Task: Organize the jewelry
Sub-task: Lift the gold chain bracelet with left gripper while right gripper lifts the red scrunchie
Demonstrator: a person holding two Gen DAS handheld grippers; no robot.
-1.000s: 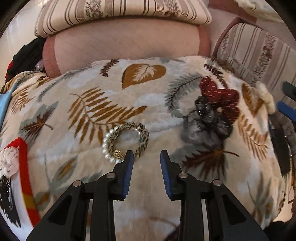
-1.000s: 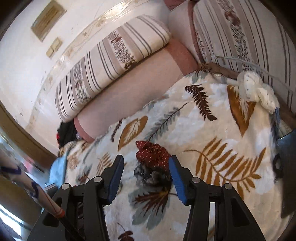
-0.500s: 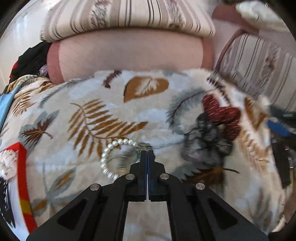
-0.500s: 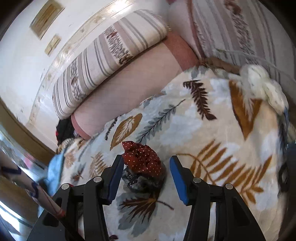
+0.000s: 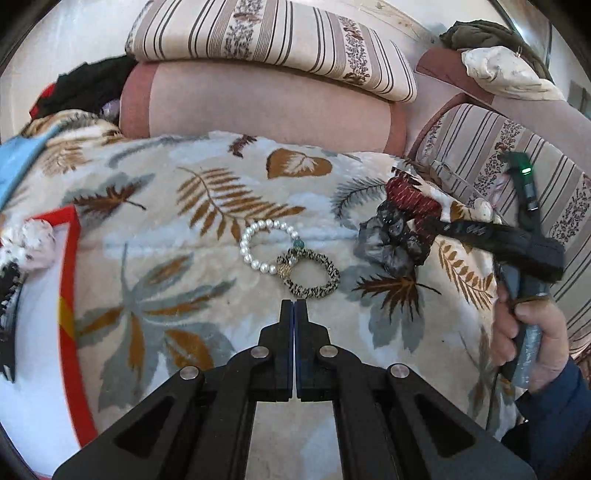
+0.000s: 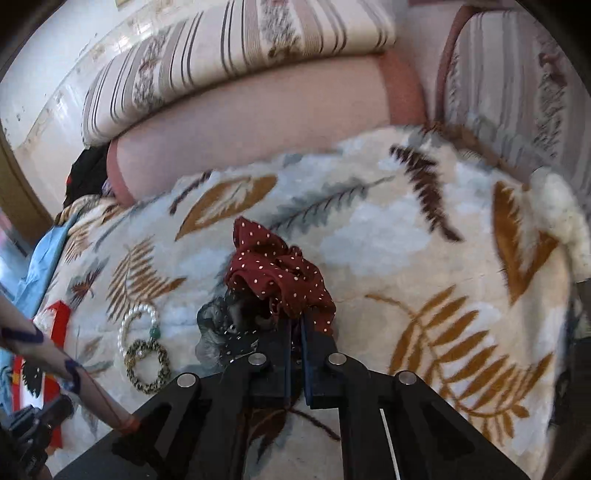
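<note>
A pearl bracelet (image 5: 258, 245) and a gold-and-black woven band (image 5: 312, 275) lie overlapping on the leaf-print blanket (image 5: 207, 206). My left gripper (image 5: 294, 306) is shut and empty, just in front of the woven band. A red dotted scrunchie (image 6: 277, 273) lies against a grey sheer scrunchie (image 6: 218, 325). My right gripper (image 6: 295, 325) is shut on the red scrunchie's near edge. Both bracelets also show in the right wrist view, the pearl bracelet (image 6: 135, 325) and the woven band (image 6: 147, 365). The red scrunchie (image 5: 410, 197) and grey scrunchie (image 5: 391, 245) show at right in the left wrist view.
A red-edged white tray (image 5: 66, 295) with hair pieces sits at the left. A pink bolster (image 5: 258, 107) and striped cushions (image 5: 277, 33) line the back. A white fluffy scrunchie (image 6: 565, 218) lies at the blanket's right edge.
My left gripper shut, dragged the woven band partly off the pearl bracelet, then drew back empty. My right gripper came down and shut on the red scrunchie.
</note>
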